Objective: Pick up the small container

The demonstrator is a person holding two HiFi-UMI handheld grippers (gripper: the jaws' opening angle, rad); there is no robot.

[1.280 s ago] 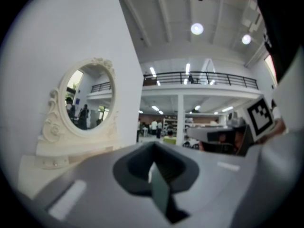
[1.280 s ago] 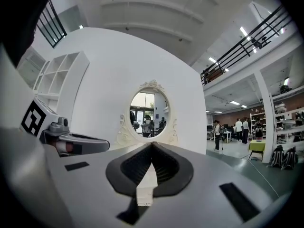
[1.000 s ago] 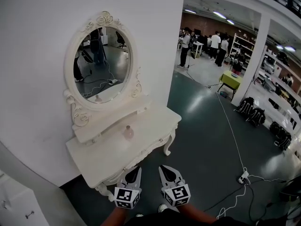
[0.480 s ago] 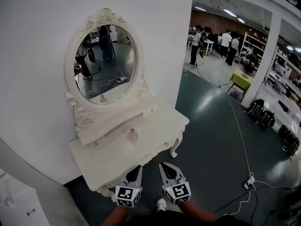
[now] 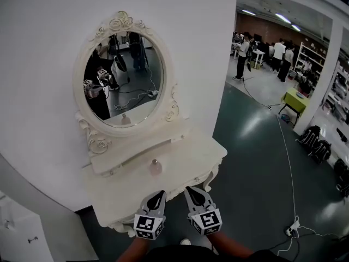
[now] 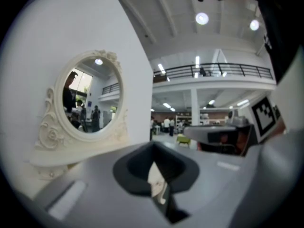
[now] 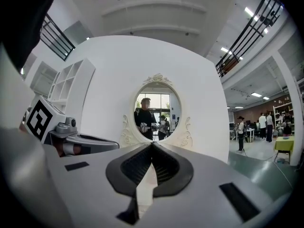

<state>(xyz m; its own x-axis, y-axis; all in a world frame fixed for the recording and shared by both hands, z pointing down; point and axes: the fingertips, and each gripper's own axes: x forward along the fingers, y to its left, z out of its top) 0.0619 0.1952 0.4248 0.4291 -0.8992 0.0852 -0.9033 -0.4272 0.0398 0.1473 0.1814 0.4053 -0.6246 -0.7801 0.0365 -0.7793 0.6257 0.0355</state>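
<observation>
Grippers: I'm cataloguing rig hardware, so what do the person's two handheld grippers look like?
The left gripper and right gripper match: pale grey bodies tapering to a point, with black ribbed pads inside. Each carries a white cube with black square markers at its rear. No cables show. The person wears dark clothing.

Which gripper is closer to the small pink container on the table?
Left. The left gripper is short of the container, almost in line with it; the right gripper is off to its right.
</observation>
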